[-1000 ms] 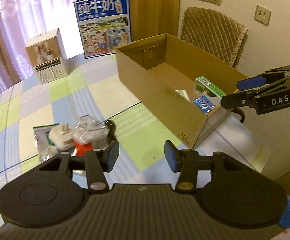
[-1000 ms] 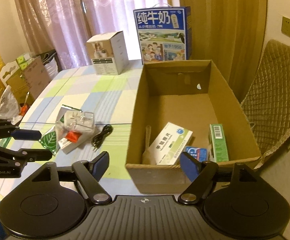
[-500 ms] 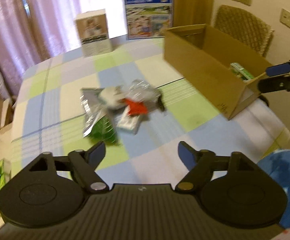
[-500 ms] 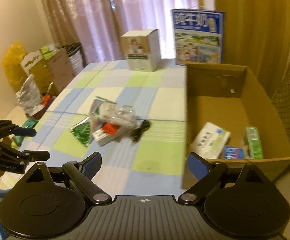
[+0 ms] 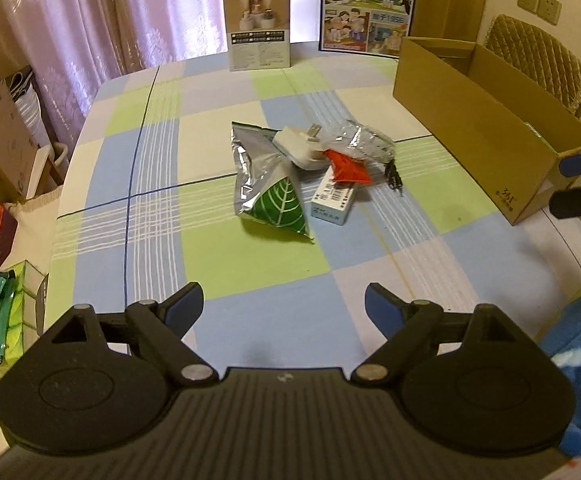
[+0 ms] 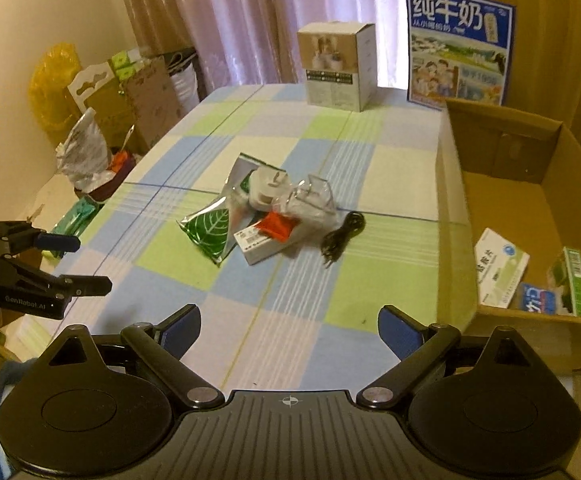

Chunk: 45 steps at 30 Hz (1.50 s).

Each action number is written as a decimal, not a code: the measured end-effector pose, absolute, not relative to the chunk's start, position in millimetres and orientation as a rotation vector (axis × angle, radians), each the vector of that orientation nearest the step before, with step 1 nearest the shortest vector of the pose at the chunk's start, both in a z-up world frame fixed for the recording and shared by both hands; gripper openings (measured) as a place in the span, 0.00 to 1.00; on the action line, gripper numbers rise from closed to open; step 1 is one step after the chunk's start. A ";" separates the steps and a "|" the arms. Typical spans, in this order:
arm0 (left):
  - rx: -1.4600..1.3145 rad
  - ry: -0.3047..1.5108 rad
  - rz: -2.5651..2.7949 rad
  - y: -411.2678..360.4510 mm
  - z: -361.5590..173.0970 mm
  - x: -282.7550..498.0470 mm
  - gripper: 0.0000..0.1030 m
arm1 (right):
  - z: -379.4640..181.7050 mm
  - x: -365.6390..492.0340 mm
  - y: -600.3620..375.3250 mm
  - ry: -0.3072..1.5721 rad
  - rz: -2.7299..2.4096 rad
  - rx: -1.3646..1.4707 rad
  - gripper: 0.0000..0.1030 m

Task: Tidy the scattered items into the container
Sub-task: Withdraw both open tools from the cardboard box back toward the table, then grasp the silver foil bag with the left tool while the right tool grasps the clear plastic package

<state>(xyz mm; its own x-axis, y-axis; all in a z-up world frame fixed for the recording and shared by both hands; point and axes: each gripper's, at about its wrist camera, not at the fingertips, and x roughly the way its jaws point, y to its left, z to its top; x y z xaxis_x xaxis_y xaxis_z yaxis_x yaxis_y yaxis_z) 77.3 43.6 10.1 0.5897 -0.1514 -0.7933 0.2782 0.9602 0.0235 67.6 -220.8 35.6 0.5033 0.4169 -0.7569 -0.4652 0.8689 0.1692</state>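
Cardboard box [image 6: 530, 216] is sitting on the right side of the desk [image 6: 290, 312], open-topped. Inside, at its near end: a white medicine carton [image 6: 498, 268], a small blue pack [image 6: 538, 298], a green box [image 6: 574, 282]. The scattered pile is lying mid-desk, left of the box: foil leaf pouch [image 5: 274, 184], white plug adapter [image 5: 302, 148], clear wrapper [image 5: 366, 140], red packet [image 5: 346, 166], white carton [image 5: 332, 200], black cable [image 6: 342, 236].

I'm seeing the left tongs [image 5: 284, 306] and right tongs [image 6: 290, 326] both opening, nothing between them. Since a second ago both have been swinging from the box toward the pile.
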 end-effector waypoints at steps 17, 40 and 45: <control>0.129 0.956 -0.281 50.2 -13.0 140.5 0.84 | 6.9 139.5 -187.2 0.965 0.549 -0.058 0.90; 0.075 1.012 -0.303 58.0 -37.2 230.7 0.85 | -16.8 225.0 -168.5 1.027 0.570 -0.090 0.90; 0.052 1.026 -0.311 58.6 -42.9 247.3 0.85 | -20.7 243.5 -166.6 1.054 0.586 -0.056 0.90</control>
<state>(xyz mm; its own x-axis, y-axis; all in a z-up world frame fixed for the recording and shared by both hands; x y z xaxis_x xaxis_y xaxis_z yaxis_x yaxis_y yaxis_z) 247.3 58.6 -42.9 0.4785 -0.2302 -0.8474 0.2787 0.9549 -0.1020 243.5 -166.6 -20.7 0.3565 0.4274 -0.8308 -0.4800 0.8467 0.2296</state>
